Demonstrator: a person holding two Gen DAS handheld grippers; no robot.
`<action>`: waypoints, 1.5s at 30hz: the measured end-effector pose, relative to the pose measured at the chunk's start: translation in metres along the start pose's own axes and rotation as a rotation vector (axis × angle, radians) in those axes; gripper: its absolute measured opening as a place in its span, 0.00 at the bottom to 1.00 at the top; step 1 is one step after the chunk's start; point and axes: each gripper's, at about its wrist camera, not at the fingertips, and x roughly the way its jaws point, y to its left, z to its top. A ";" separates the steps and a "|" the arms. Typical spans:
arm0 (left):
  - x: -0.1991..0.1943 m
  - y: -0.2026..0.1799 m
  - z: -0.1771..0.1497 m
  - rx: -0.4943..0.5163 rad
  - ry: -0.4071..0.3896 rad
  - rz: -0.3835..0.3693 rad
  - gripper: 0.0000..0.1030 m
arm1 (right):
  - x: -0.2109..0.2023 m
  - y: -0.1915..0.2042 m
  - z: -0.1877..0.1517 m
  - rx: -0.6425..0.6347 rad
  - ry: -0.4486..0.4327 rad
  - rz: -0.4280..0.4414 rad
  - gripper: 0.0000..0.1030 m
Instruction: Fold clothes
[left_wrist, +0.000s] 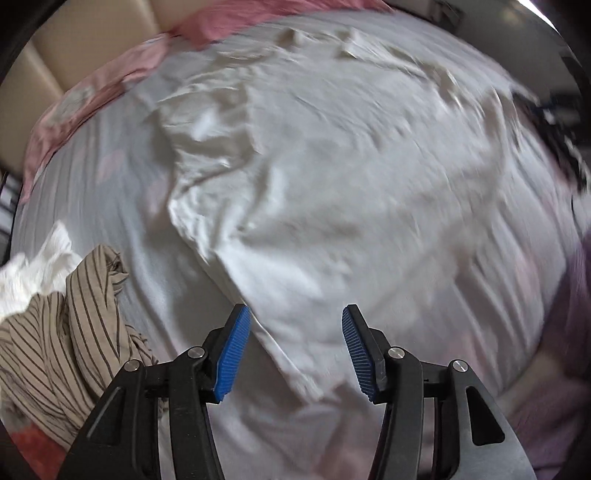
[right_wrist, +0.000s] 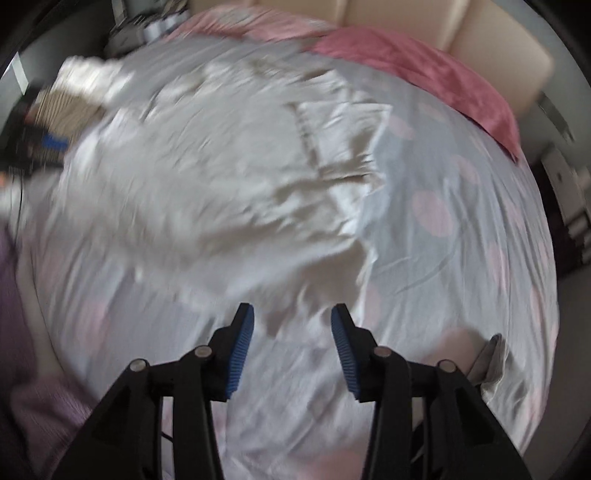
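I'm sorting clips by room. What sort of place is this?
Most likely a bedroom: a bed with a dotted sheet, a padded headboard and a pink blanket. A pale garment lies spread on it.

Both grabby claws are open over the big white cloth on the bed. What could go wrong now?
The left gripper might pinch the bedsheet along with the cream garment, since the colours match closely. The garment is already wrinkled, so any fold may come out crooked. The striped shirt sits near the left gripper and could get snagged.
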 end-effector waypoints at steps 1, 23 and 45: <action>0.001 -0.009 -0.005 0.045 0.020 0.006 0.52 | 0.003 0.010 -0.003 -0.054 0.019 -0.007 0.41; 0.049 -0.050 -0.034 0.293 0.197 0.068 0.50 | 0.041 0.055 -0.035 -0.275 0.106 -0.095 0.40; 0.045 -0.040 -0.029 0.233 0.125 0.124 0.08 | 0.087 0.092 -0.064 -0.916 0.018 -0.608 0.39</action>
